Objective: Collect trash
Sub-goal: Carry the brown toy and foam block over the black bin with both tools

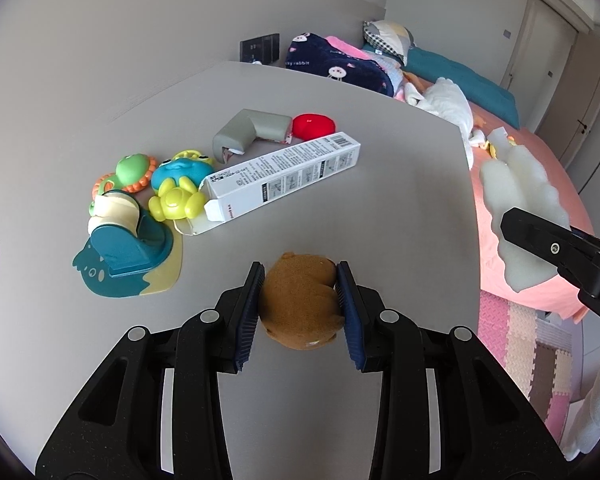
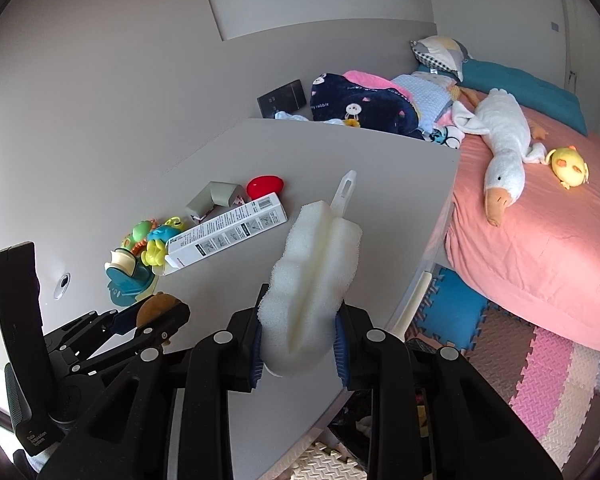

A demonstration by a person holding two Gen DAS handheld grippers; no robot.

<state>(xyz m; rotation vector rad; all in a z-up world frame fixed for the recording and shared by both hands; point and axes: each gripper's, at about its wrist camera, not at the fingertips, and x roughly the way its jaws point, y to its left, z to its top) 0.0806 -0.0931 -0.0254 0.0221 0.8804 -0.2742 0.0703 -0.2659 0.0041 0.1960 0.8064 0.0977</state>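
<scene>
Left gripper (image 1: 300,304): closed in partway on a brown plush toy (image 1: 300,300), blue pads pressed against both its sides. It's held just over the near part of the grey tabletop (image 1: 380,200); can't tell if the toy touches the surface.

Brown plush toy, hidden bits: from the right wrist view only a small brown hump (image 2: 158,306) pokes out between the fingers, so its shape is hard to read there.

Toy pile: far left on the tabletop sit a teal tape dispenser (image 1: 124,256), some green, blue and yellow bath toys (image 1: 176,188), a grey corner guard (image 1: 248,130) and a red blob (image 1: 313,125) I can't identify.

White carton (image 1: 284,176): lying flat mid-table, long axis running near-left to far-right, the near-left end flap open.

Right gripper (image 2: 300,340): squeezing the fat end of a white sponge brush (image 2: 312,264), fingers narrowed around the foam.

Sponge brush direction: long axis points away from the gripper toward the far right, thin handle at the far tip. It hangs above the tabletop's right edge. The left wrist view cuts it off behind the gripper finger.

Bed (image 2: 540,248): right side, pink sheet, with a white goose plush (image 2: 504,148).
</scene>
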